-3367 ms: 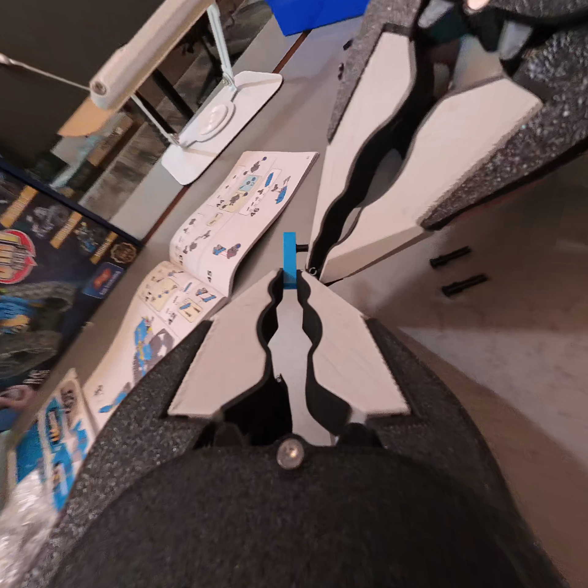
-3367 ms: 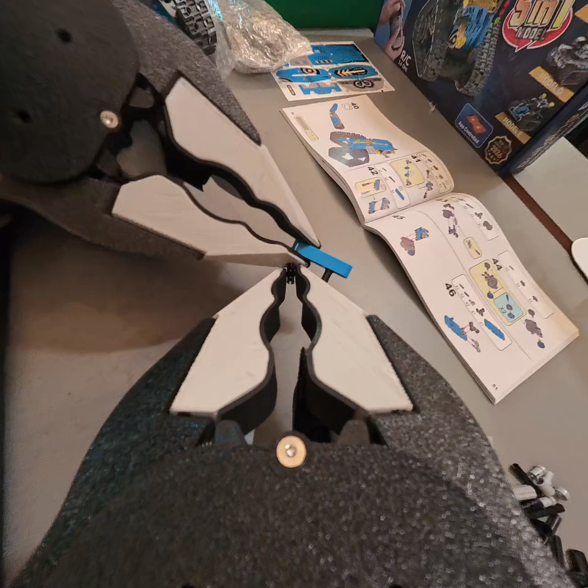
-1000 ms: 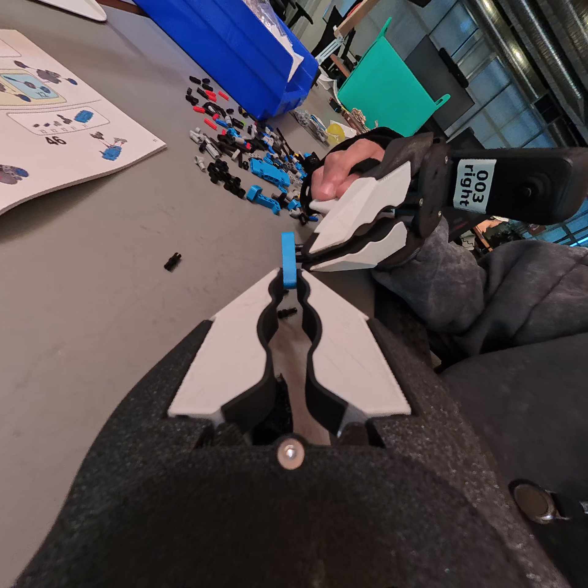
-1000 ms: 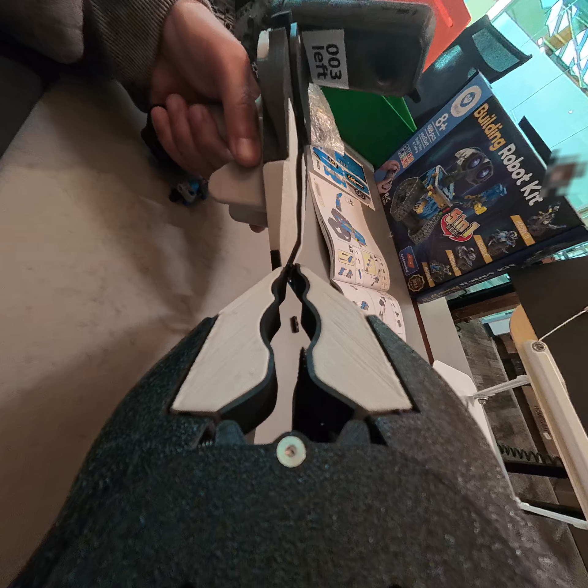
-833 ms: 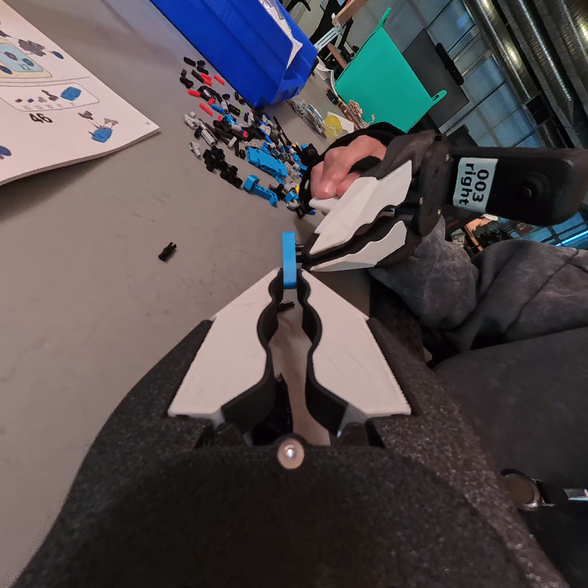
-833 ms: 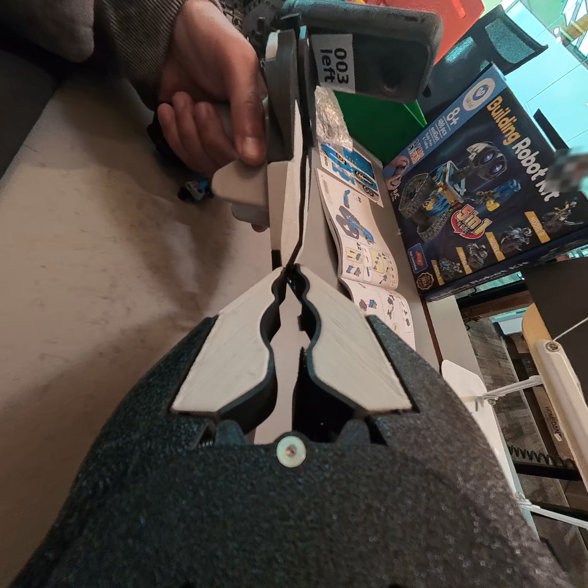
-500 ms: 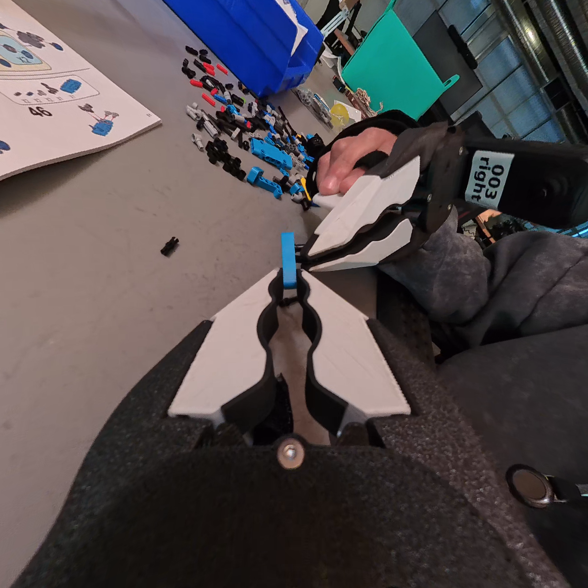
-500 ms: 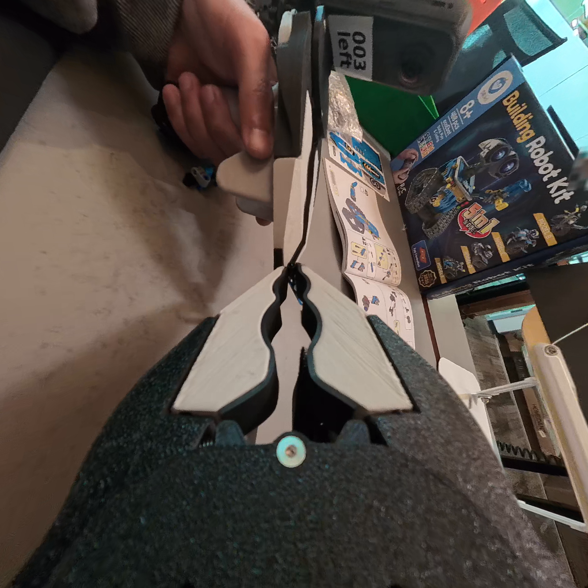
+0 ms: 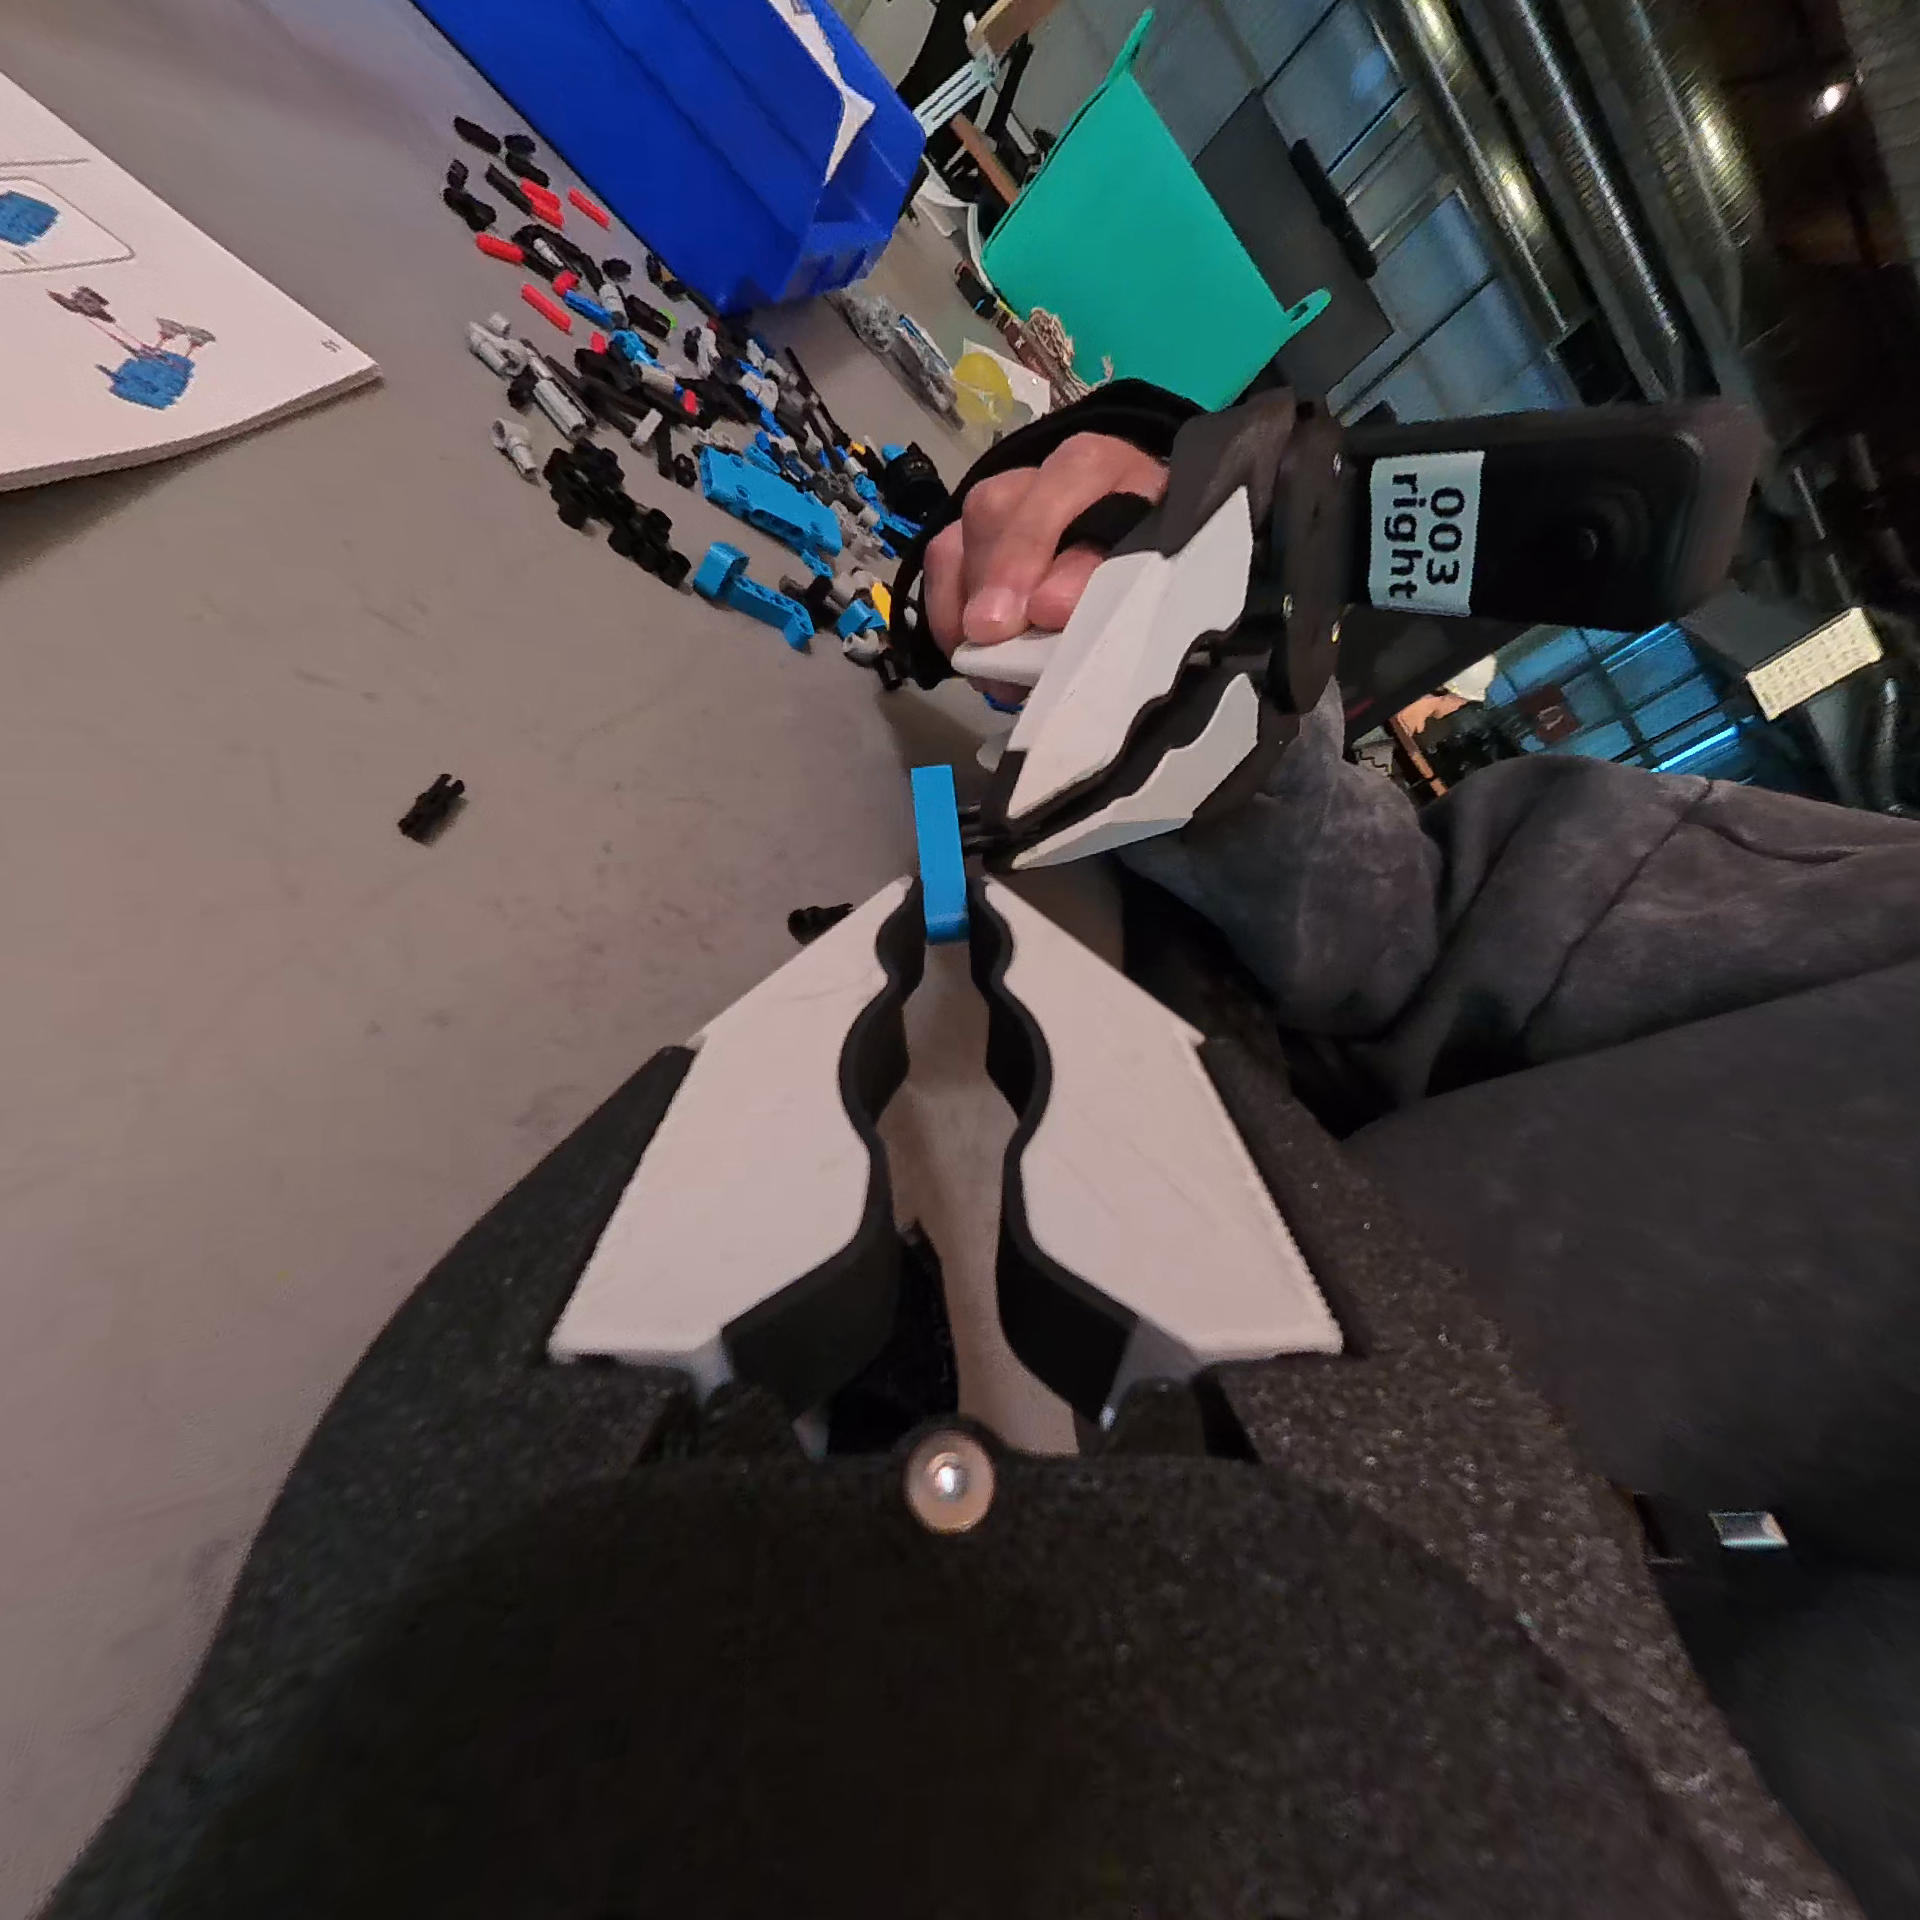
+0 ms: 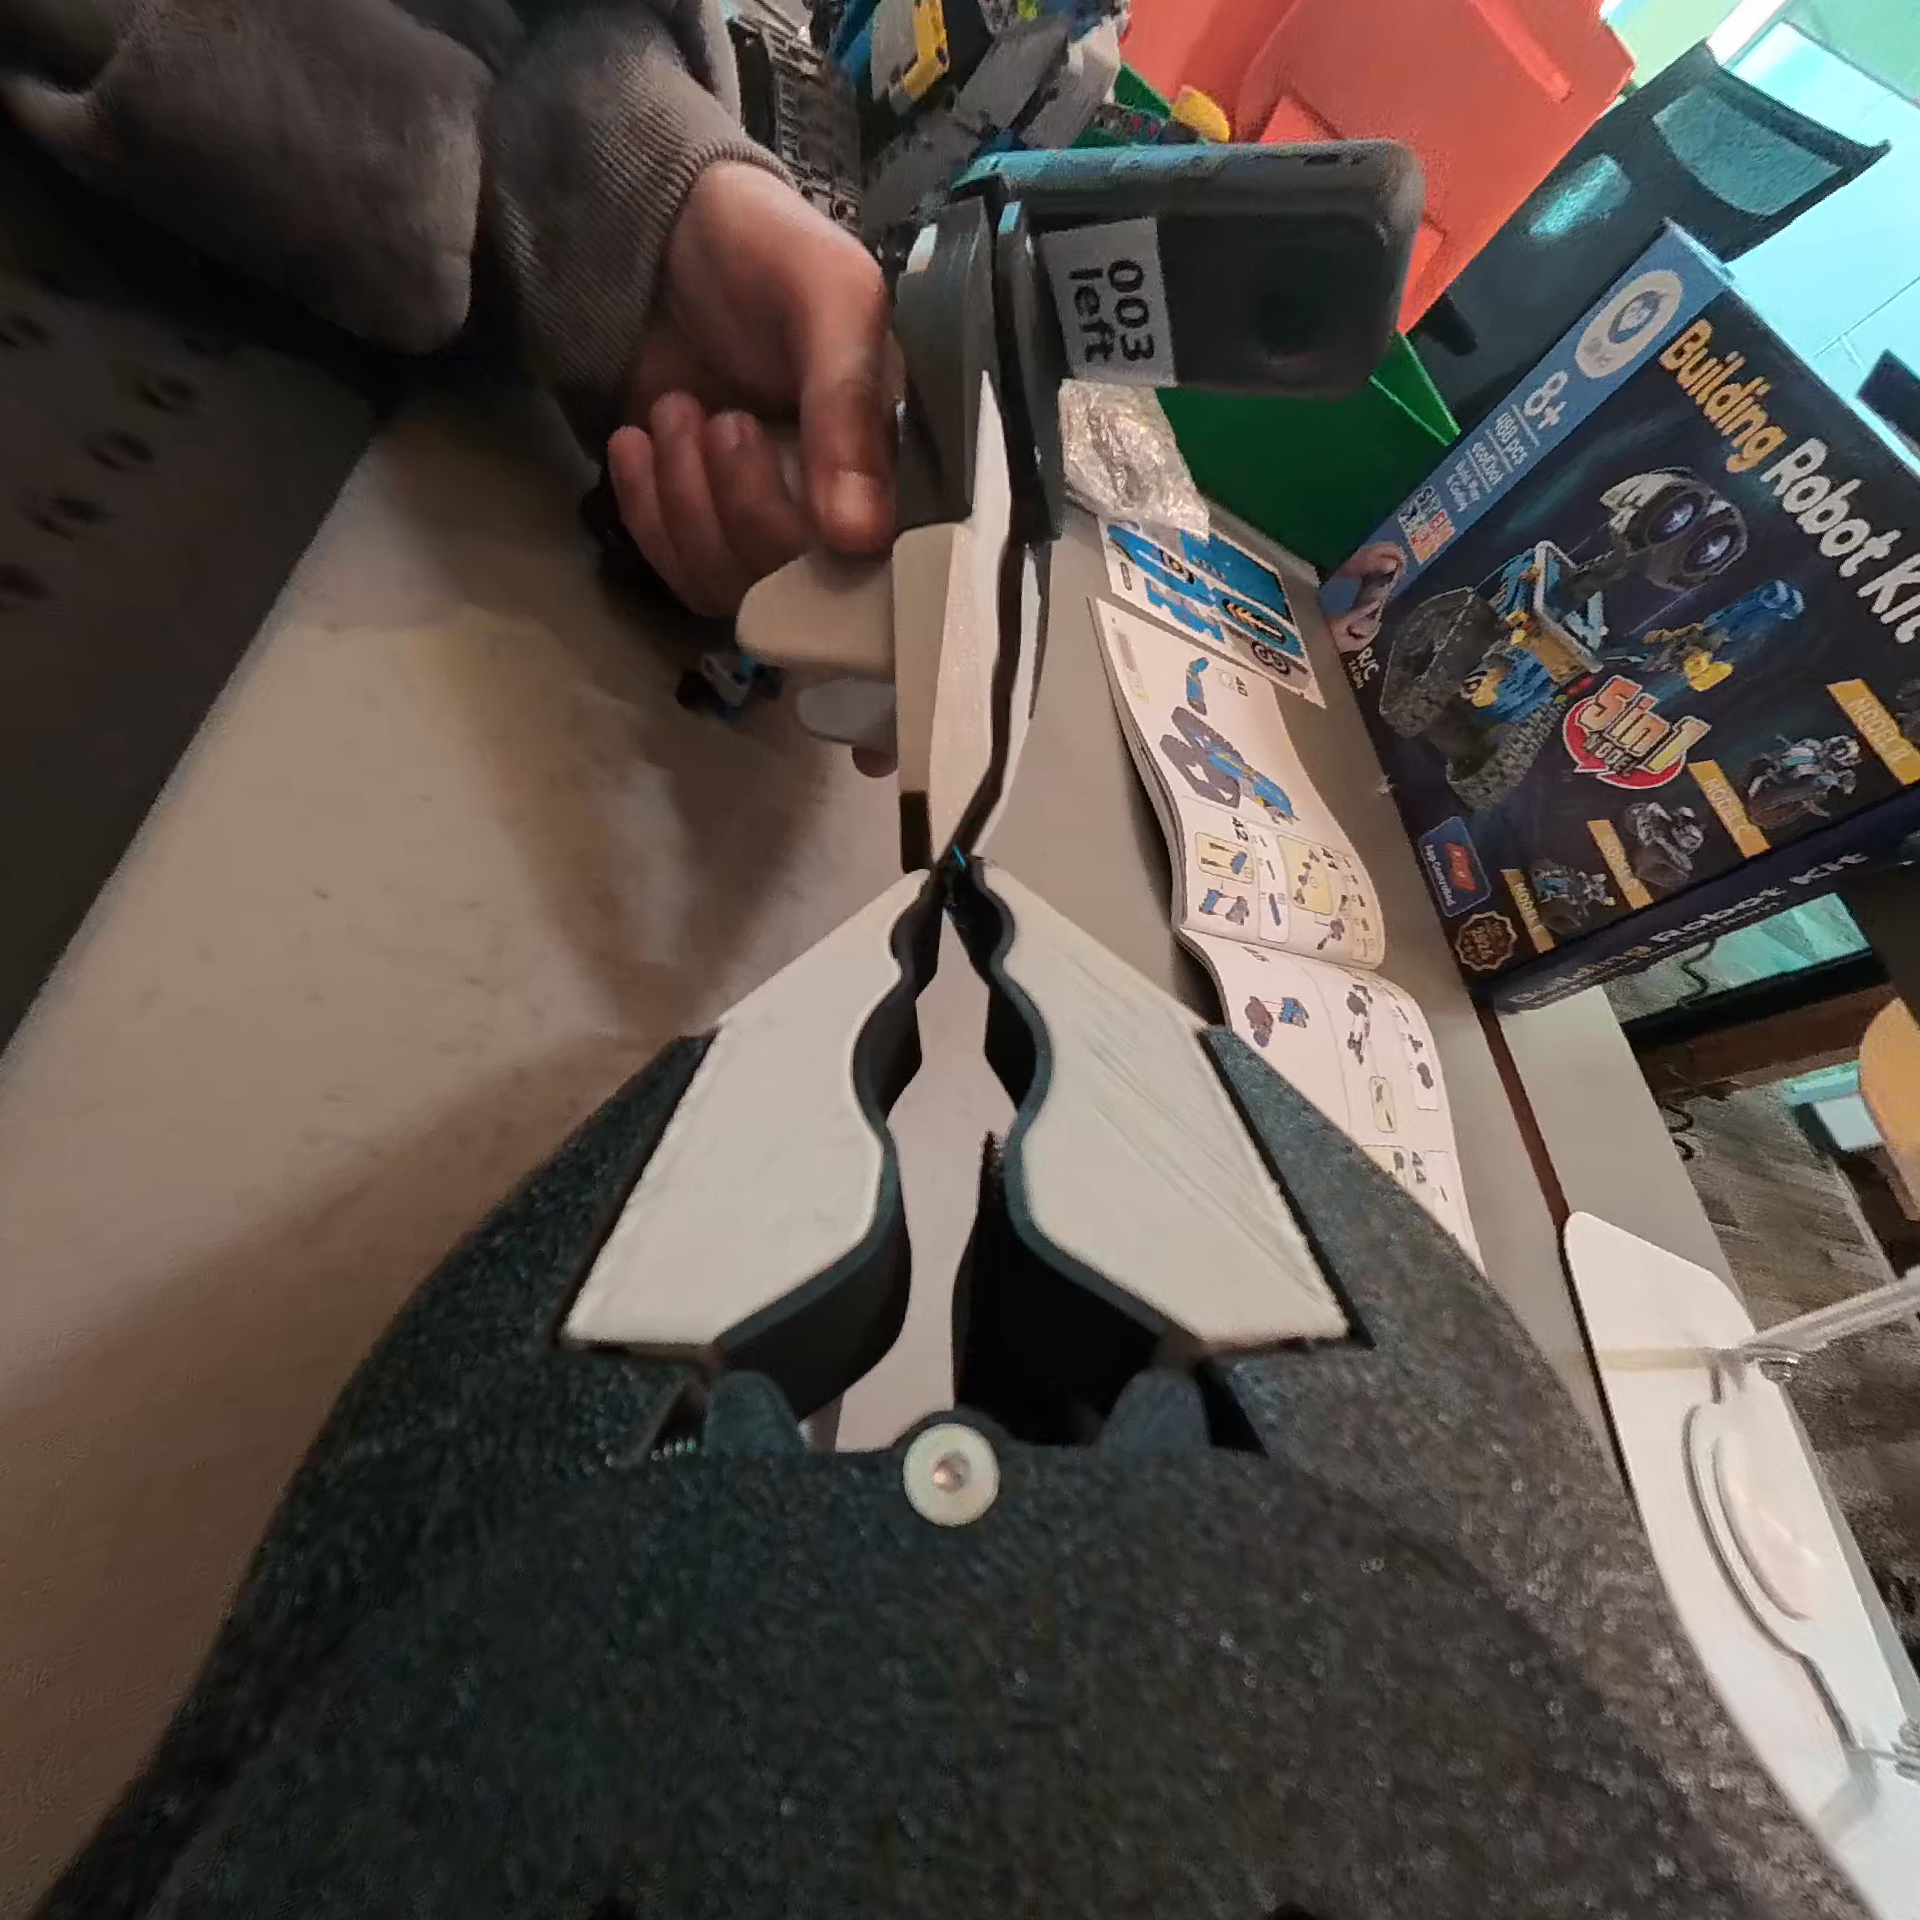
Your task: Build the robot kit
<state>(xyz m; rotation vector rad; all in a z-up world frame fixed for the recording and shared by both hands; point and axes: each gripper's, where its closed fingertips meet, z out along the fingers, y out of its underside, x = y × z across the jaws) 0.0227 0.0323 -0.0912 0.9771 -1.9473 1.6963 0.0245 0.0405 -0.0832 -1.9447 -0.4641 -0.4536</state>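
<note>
My left gripper (image 9: 940, 906) is shut on a small blue beam (image 9: 938, 852), which sticks up from its tips above the grey table (image 9: 312, 935). My right gripper (image 9: 992, 840) comes in from the right, held by a hand, and is shut on a small black pin (image 9: 971, 821) that touches the beam's side. In the right wrist view my right gripper (image 10: 951, 896) meets the tips of the left gripper (image 10: 940, 847); only a sliver of the blue beam (image 10: 957, 861) shows between them. The pin is mostly hidden there.
Two loose black pins (image 9: 431, 808) (image 9: 816, 920) lie on the table. A pile of small parts (image 9: 675, 416) lies before a blue bin (image 9: 675, 135). An open booklet (image 10: 1278, 883), a kit box (image 10: 1662, 675) and a white lamp base (image 10: 1714, 1455) are beyond. The tips of both grippers are at nearly the same place.
Both grippers have swung round from facing the booklet, tips still together. Over the last second they have shifted only slightly, with the pin staying against the blue beam.
</note>
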